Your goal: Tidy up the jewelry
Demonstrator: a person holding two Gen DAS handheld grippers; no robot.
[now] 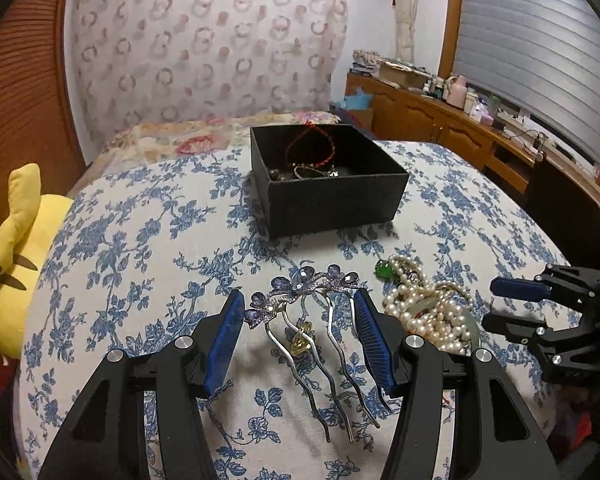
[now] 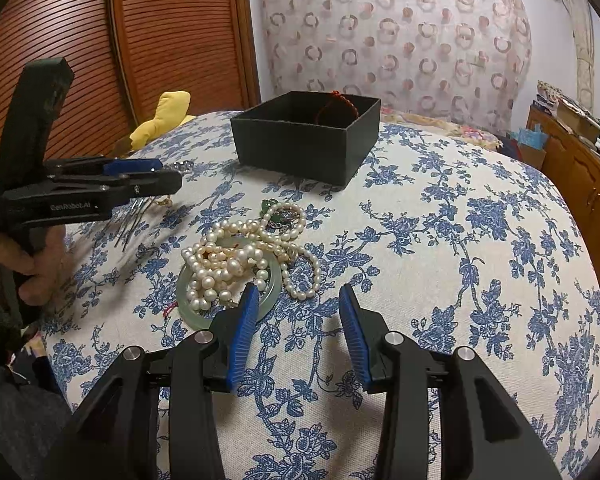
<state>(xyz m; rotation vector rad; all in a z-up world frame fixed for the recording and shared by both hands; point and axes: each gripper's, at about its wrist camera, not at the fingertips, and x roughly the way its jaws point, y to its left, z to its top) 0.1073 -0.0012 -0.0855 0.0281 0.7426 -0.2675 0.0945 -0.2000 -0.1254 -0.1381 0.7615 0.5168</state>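
- The left gripper [image 1: 300, 300] has its blue pads spread apart around a purple-jewelled hair comb [image 1: 312, 308]; the comb lies between them on the cloth, and neither pad presses on it.
- A small yellowish ring-like piece [image 1: 303, 341] lies among the comb's prongs.
- At about two o'clock from that gripper, a pile of pearl strands [image 1: 428, 312] sits just beside the right pad, with a green stone [image 1: 384, 270] at its far edge.
- At twelve o'clock, farther off, stands an open black box [image 1: 328, 200] holding a red cord bracelet [image 1: 310, 148] and other small pieces.
- The right gripper [image 2: 298, 300] is parted too, with only the blue-flowered cloth [image 2: 440, 280] between its pads.
- Its left pad overlaps the rim of a pale green jade ring [image 2: 188, 304] lying under the pearls, at ten o'clock.
- A yellow plush toy [image 2: 164, 118] lies at eleven o'clock at the cloth's far edge.
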